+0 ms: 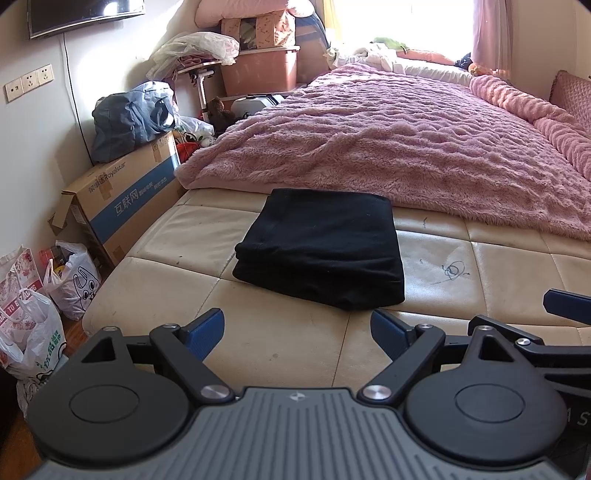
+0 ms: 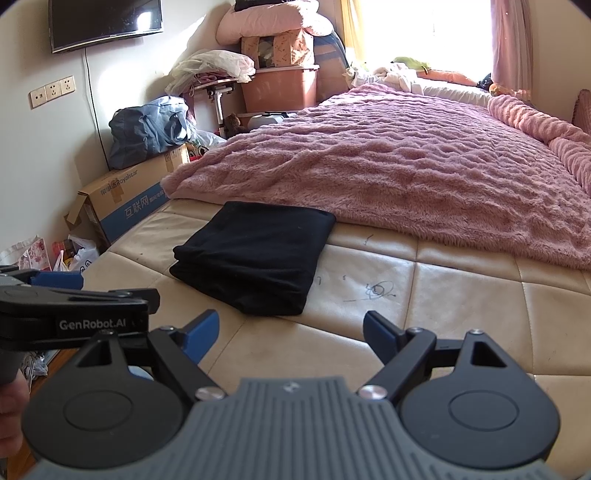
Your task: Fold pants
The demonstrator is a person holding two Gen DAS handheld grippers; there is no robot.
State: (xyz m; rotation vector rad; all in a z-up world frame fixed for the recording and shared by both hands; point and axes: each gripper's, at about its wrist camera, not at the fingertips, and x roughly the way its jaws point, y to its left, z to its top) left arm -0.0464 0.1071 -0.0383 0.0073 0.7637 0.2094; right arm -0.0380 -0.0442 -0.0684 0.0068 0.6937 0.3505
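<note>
Pants: the black pants (image 1: 321, 251) are seen folded into a thick, stacked rectangle, lying flat, with the layered edges showing at the 9 o'clock side in the left wrist view.
Where the pants lie: on the bare cream padded foot of the bed (image 1: 280, 343), at 12 o'clock from both claws and apart from them; the far edge of the pants lies just beside the hem of the pink blanket.
Left claw: the left claw (image 1: 297, 338) is held wide open with nothing between its blue pads (image 1: 205, 332); it hangs above the cream padding, near the pants but not touching them.
Right claw: the right claw (image 2: 291, 334) is likewise spread open and empty, with the pants at about 11 o'clock from it in its own view.
Claws together: the two are held side by side; the left claw's black body is seen at 9 o'clock in the right wrist view, and a blue tip of the right claw at 3 o'clock in the left wrist view.
Blanket: a fluffy pink blanket (image 1: 406, 140) covers the bed from 12 to 3 o'clock.
Scribbles: dark pen marks (image 2: 378, 290) are seen on the padding at 3 o'clock of the pants.
Box: a cardboard box (image 1: 122, 206) stands on the floor at 9 o'clock of the bed, with a dark bag (image 1: 133, 118) on top.
Shopping bags: plastic bags (image 1: 74, 280) are seen on the floor at 8 o'clock.
Wall: a television (image 2: 107, 22) is mounted at 11 o'clock.
</note>
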